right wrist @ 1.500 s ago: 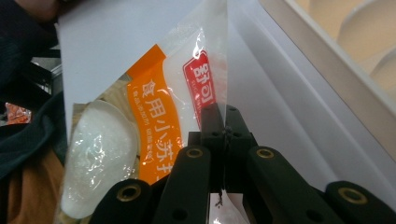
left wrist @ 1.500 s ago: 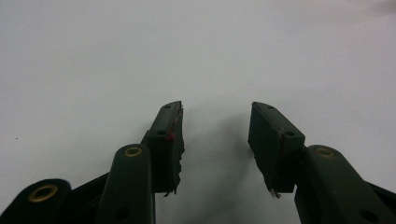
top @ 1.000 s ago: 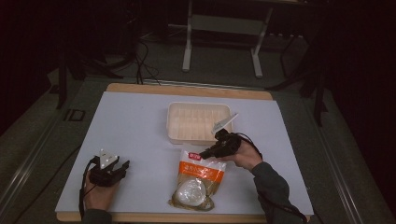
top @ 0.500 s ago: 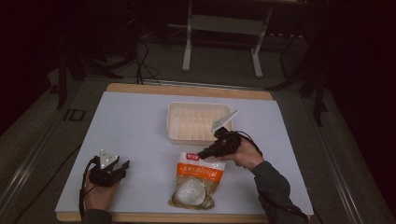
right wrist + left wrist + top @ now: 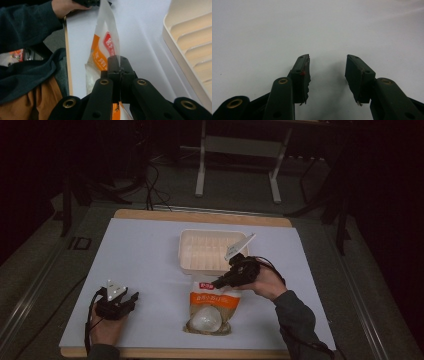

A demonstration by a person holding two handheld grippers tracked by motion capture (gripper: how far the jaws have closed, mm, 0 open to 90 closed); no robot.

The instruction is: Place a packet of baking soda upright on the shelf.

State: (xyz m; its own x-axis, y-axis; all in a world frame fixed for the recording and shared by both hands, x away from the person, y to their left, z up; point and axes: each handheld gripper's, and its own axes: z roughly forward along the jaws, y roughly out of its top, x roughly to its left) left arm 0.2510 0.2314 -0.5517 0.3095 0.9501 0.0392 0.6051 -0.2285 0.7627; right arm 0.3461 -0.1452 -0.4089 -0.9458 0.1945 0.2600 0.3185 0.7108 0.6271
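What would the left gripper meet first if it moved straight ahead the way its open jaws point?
Probably nothing soon. The left gripper points across the bare white table cover, jaws apart, with nothing ahead in its own view. Depth is hard to judge; angled downward, it would touch the cover itself first.

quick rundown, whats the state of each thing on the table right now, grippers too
left gripper: open, nothing between its fingers, low over bare table
right gripper: shut on the top edge of the bag
bag: lying flat, top edge pinched, something round and pale inside
tray: upright, ribbed, looks empty
table: covered by a pale sheet
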